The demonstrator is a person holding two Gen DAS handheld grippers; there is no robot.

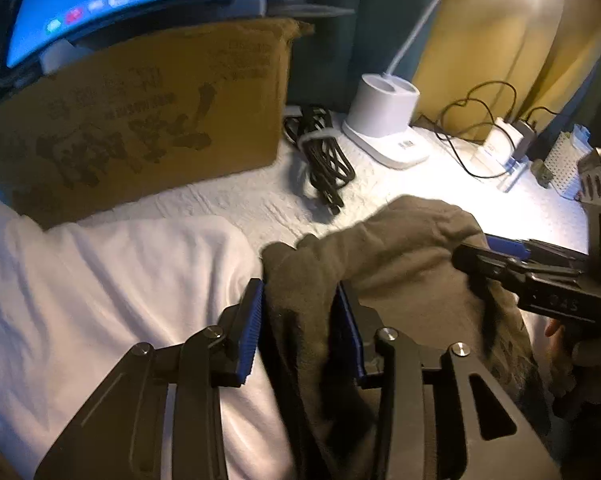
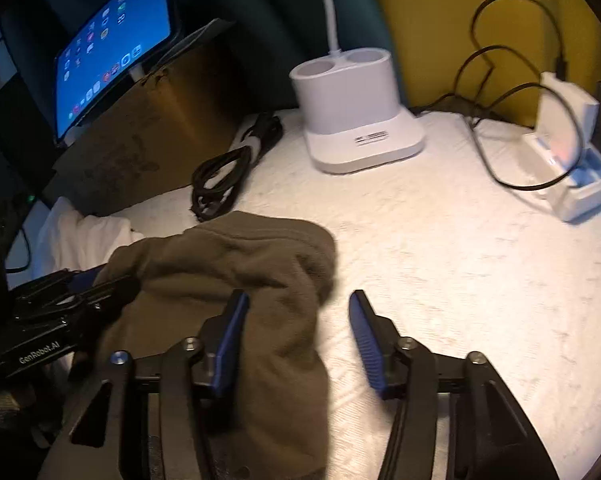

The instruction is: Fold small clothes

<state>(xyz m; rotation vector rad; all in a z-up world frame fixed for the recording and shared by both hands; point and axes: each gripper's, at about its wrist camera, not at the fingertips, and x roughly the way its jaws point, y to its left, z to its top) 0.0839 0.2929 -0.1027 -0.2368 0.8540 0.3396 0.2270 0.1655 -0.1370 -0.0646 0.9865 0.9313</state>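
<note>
Olive garment [image 2: 236,272] lies between left gripper's [image 1: 300,320] narrow jaws; only right view shows right gripper [image 2: 296,336] spread wide

Both hand-held grippers [image 1: 300,332] [image 2: 296,344] parted, angled down

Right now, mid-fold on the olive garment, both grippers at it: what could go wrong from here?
1. The right gripper stands open, pads clear of the olive garment; the bunched fold could slump open.
2. Cloth fills the left gripper; whether its pads still pinch is unclear. Pulling back may drag the fold.
3. The garment overlaps the white cloth, so the next grab might catch both layers.
</note>
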